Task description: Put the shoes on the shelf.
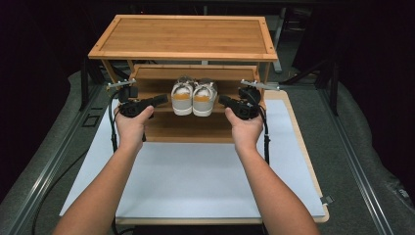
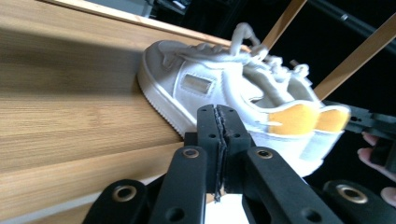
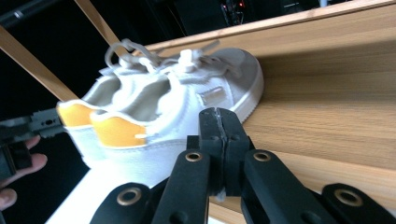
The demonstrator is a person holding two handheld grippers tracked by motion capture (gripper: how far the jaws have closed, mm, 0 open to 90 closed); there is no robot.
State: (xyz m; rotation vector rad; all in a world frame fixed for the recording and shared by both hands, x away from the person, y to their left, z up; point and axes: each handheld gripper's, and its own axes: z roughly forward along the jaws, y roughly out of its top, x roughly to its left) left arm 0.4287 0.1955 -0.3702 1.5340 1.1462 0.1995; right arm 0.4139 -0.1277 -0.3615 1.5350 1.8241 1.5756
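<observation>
A pair of white sneakers (image 1: 194, 97) with yellow heel tabs sits side by side on the middle shelf (image 1: 161, 108) of a wooden shoe rack (image 1: 182, 36), heels facing the person, at about 12 o'clock from the hands. The rack stands at the far end of the counter (image 1: 195, 176).

The left gripper (image 1: 161, 100) waits at 9 o'clock of the pair and the right gripper (image 1: 224, 101) at 3 o'clock, each aimed inward at a shoe. In both gripper views the fingers are pressed flat together with nothing between them, the left fingers (image 2: 208, 135) just short of the left shoe's (image 2: 219, 93) sole edge and the right fingers (image 3: 235, 135) just short of the right shoe's (image 3: 196, 98).

The work in hand looks like taking the shoes off the shelf. To do it well, the fingers likely need to part first, then slide in level with the shelf so that one finger goes inside each heel collar and the other outside. A bite on the firm yellow heel should hold better than the soft laces. Lifting both shoes together, low and straight back toward 6 o'clock, would keep them clear of the top shelf.
</observation>
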